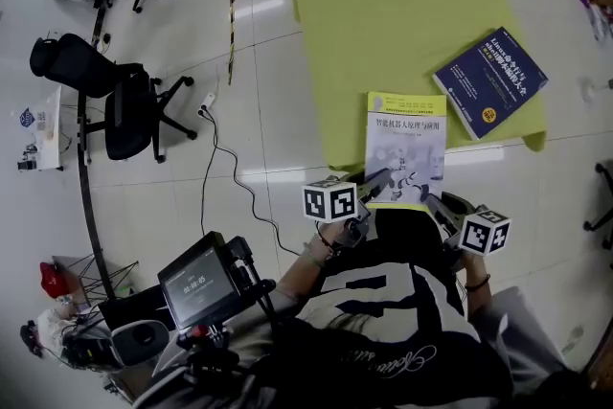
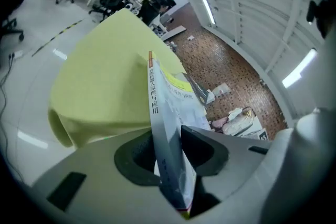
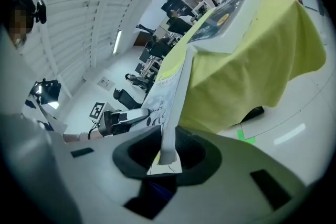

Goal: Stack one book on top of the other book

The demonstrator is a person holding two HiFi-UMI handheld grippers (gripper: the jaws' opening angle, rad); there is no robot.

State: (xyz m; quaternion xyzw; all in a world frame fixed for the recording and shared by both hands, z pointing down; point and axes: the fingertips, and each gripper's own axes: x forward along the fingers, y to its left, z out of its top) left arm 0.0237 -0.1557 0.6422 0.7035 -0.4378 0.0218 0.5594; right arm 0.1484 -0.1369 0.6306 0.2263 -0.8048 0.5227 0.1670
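Looking down in the head view, a white book (image 1: 406, 144) sits at the near edge of the yellow-draped counter (image 1: 383, 14), its near end past that edge. A blue book (image 1: 490, 81) lies apart to the right (askew). The left tool (image 1: 381, 179) meets the white book at its near left corner, the right tool (image 1: 433, 202) at its near right corner.

In the left gripper view, the left tool (image 2: 170, 152) pinches the white book (image 2: 168, 113) edge-on, a pad against each cover.

In the right gripper view, the right tool (image 3: 168, 152) likewise pinches the white book (image 3: 170, 97). The blue book (image 3: 226, 21) lies farther along the counter (image 3: 247, 60).
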